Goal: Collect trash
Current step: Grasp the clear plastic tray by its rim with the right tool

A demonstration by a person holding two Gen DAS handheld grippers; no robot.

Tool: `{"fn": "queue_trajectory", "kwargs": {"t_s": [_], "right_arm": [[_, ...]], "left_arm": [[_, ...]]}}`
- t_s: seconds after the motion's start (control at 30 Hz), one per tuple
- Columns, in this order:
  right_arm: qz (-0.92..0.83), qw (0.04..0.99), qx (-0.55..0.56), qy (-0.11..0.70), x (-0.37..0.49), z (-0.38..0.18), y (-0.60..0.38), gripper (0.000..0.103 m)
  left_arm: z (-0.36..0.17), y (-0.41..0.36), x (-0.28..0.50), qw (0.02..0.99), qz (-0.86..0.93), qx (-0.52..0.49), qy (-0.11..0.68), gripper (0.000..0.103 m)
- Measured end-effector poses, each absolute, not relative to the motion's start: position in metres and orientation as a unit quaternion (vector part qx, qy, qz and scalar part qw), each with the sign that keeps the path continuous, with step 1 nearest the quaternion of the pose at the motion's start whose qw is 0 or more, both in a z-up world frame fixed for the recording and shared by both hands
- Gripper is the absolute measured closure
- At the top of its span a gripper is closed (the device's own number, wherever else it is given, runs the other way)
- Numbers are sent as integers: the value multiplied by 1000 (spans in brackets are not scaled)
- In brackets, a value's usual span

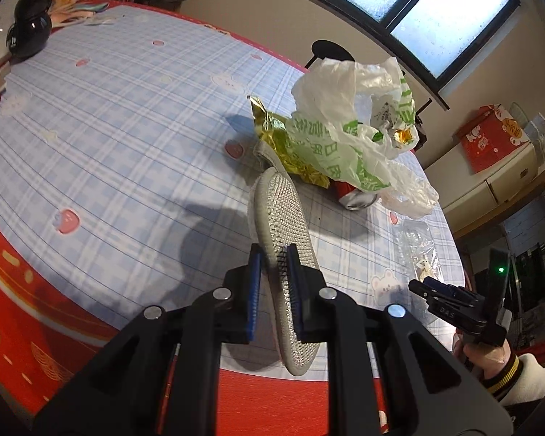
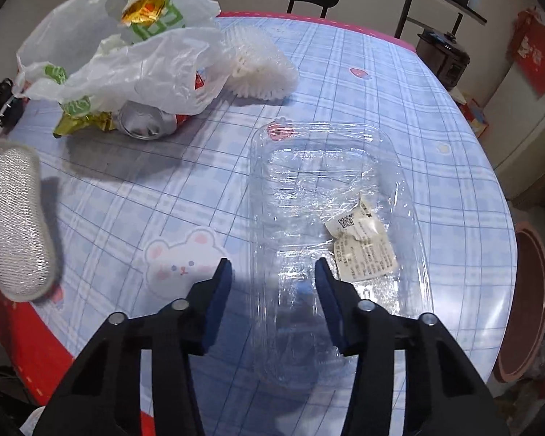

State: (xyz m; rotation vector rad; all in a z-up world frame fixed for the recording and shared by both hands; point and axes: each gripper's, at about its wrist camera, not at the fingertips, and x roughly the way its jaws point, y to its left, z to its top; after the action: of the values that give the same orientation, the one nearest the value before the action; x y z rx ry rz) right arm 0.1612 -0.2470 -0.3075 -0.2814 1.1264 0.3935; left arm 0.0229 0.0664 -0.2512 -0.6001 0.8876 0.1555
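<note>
**Insole up, tray next**

The left gripper [image 1: 274, 258] is clamped on the insole [image 1: 283, 214], lifted off the table [image 1: 109, 116]. Carry it to the bag [image 1: 348, 120]. The right gripper [image 2: 272, 272], half open and empty, straddles the tray [image 2: 309, 167]; pinch one rim, not its flimsy middle.

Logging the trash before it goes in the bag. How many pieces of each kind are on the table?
Insole: 1
Plastic bag: 1
Gold wrapper: 1
Can: 1
Clear plastic tray: 1
White foam net: 1
Total: 6
</note>
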Motion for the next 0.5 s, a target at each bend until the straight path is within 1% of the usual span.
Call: {"fn": "queue_trajectory", "kwargs": {"t_s": [0.03,0.1,0.17,0.23,0.27,0.3,0.5], "right_arm": [[180,818,-137,529,162,-309,-246,64],[170,816,-143,533,163,-313,-243,72],[156,815,-151,537,163,-318,-240,75],[148,818,-152,535,163,-318,-239,76],[145,819,-149,535,163,-317,-239,80],[144,821,-143,533,163,-314,-239,85],[147,848,-95,500,156,-272,-252,93]], "left_arm": [[-249,70,21,859,72,-282,422,86],[-246,73,19,861,69,-277,421,86],[-242,76,18,864,65,-272,419,86],[-237,79,17,866,60,-267,418,86],[-236,80,18,867,58,-265,417,86],[-233,80,18,869,57,-262,416,86],[-208,91,14,884,53,-251,391,86]]}}
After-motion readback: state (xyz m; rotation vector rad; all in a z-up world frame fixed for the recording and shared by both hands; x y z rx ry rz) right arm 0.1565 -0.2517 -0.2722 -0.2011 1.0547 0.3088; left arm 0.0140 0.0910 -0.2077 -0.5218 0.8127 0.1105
